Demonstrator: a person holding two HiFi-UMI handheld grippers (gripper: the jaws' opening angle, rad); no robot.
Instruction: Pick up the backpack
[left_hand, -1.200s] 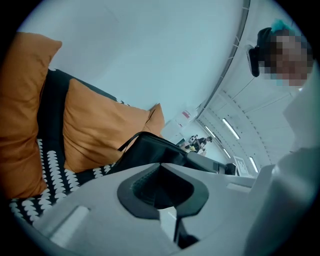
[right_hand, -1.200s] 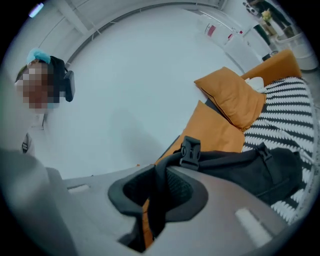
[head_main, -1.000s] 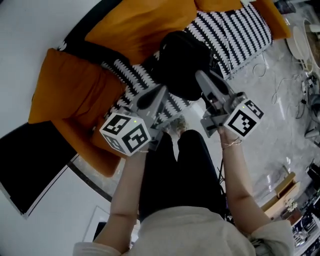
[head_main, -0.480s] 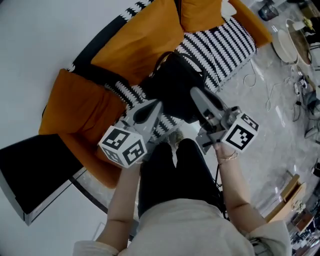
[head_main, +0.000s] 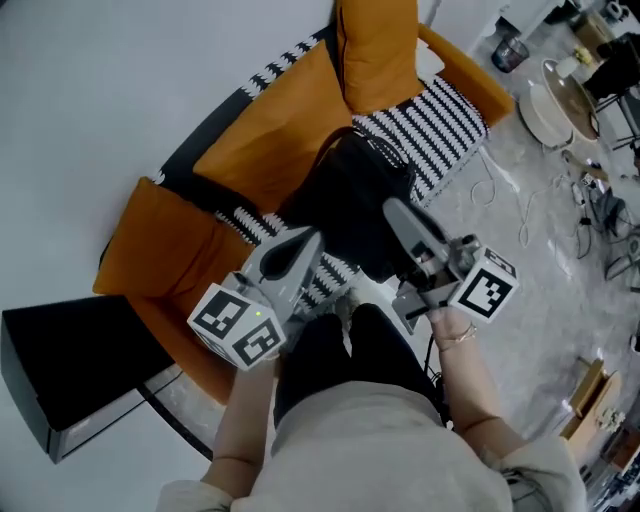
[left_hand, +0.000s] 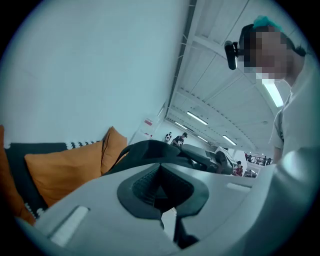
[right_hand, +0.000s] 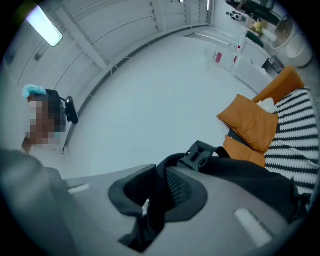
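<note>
The black backpack (head_main: 350, 205) hangs over the sofa (head_main: 170, 250) seat, your left gripper (head_main: 308, 240) and right gripper (head_main: 398, 212) both clamped on its straps. Raise both hands evenly, so it does not tilt or slip

- Orange sofa (head_main: 478, 80): a black-and-white striped blanket (head_main: 440, 125) is spread over its seat.
- Upright orange cushion (head_main: 375, 45): stands at the blanket's far edge, against the sofa back.
- Wide orange back cushion (head_main: 265, 145): lies just left of the blanket.
- Third orange cushion (head_main: 165, 250): sits further left of the blanket, at the sofa's end.
- Pale marbled floor (head_main: 520, 270): begins at the blanket's right edge.
- Thin white cable (head_main: 497, 180): trails on the floor near the blanket.
</note>
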